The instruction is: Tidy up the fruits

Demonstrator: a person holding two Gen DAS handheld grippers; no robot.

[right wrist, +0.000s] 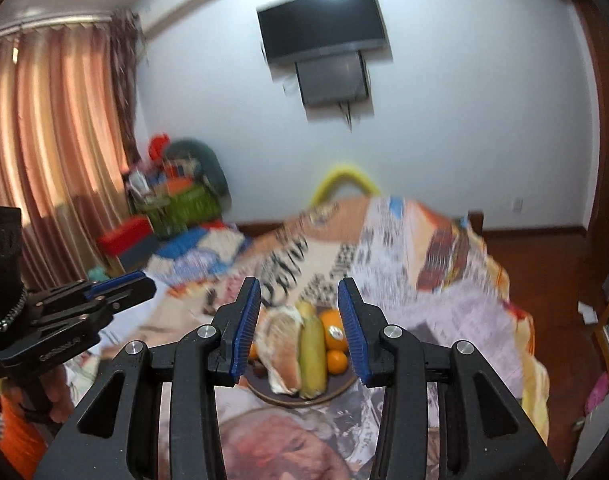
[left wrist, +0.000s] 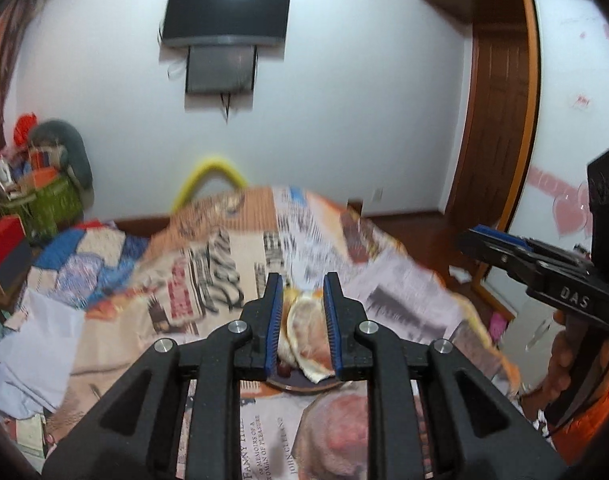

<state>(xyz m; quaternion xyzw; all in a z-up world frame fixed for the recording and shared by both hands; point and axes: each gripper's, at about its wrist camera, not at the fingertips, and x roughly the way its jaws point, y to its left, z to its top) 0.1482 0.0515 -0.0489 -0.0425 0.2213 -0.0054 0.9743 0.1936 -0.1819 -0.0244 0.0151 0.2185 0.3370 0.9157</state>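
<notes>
A dark round plate [right wrist: 264, 394] lies on a newspaper-covered table. On it lie a peeled pomelo piece [right wrist: 282, 350], a corn cob in its green husk [right wrist: 313, 356] and two oranges [right wrist: 333, 334]. My right gripper [right wrist: 300, 324] is open above the plate, its jaws on either side of the fruit without touching. In the left wrist view, my left gripper [left wrist: 303, 312] frames the pomelo piece [left wrist: 308, 336] between narrow jaws; whether they grip it is unclear. The plate's edge [left wrist: 292, 387] shows below. The right gripper [left wrist: 480, 236] shows at the right edge there, and the left gripper [right wrist: 124, 286] at the left edge of the right wrist view.
The table [right wrist: 444, 312] is draped in newspapers and magazine pages. A yellow curved chair back [right wrist: 344, 178] rises behind it. A TV [right wrist: 322, 24] hangs on the white wall. Baskets and boxes [right wrist: 176, 200] pile up at the left by the curtains. Wooden floor lies to the right.
</notes>
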